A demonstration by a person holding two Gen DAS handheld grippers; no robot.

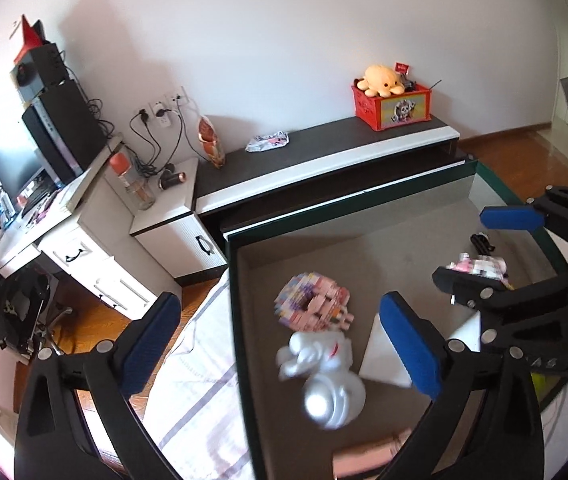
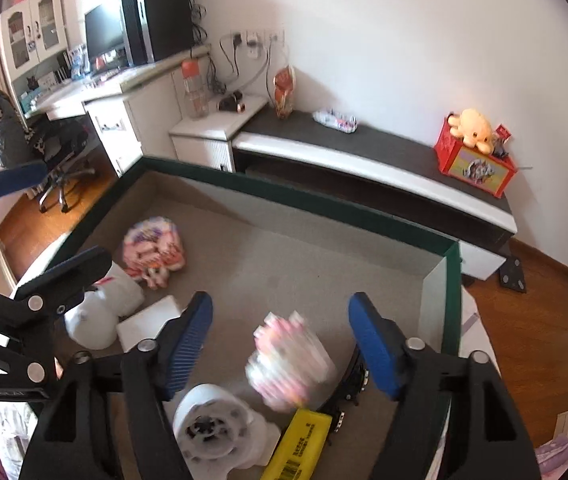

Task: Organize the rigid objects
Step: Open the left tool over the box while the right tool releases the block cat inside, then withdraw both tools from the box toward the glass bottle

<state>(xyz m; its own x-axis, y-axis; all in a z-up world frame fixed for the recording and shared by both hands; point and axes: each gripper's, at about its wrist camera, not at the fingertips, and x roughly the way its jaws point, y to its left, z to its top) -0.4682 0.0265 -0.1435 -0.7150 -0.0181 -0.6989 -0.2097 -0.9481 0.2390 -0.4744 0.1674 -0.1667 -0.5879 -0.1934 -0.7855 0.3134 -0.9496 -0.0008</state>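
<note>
A large grey box with a dark green rim (image 1: 231,264) (image 2: 452,264) holds several toys. In the left wrist view my open left gripper (image 1: 280,344) hovers above a white figurine (image 1: 323,380) and a pink block model (image 1: 311,306). In the right wrist view my open right gripper (image 2: 282,344) hovers above a second pink block model (image 2: 289,364), a white round part (image 2: 216,428), a yellow box (image 2: 297,446) and a small black toy (image 2: 349,384). A white flat box (image 2: 150,320) lies between the figurine (image 2: 96,312) and these. Both grippers are empty.
A low black and white cabinet (image 1: 323,160) runs behind the box, with a red crate and a yellow plush (image 1: 387,80) on it. A desk with monitor (image 1: 12,168) and chair stands at the left. A striped bed cover (image 1: 196,380) lies under the box.
</note>
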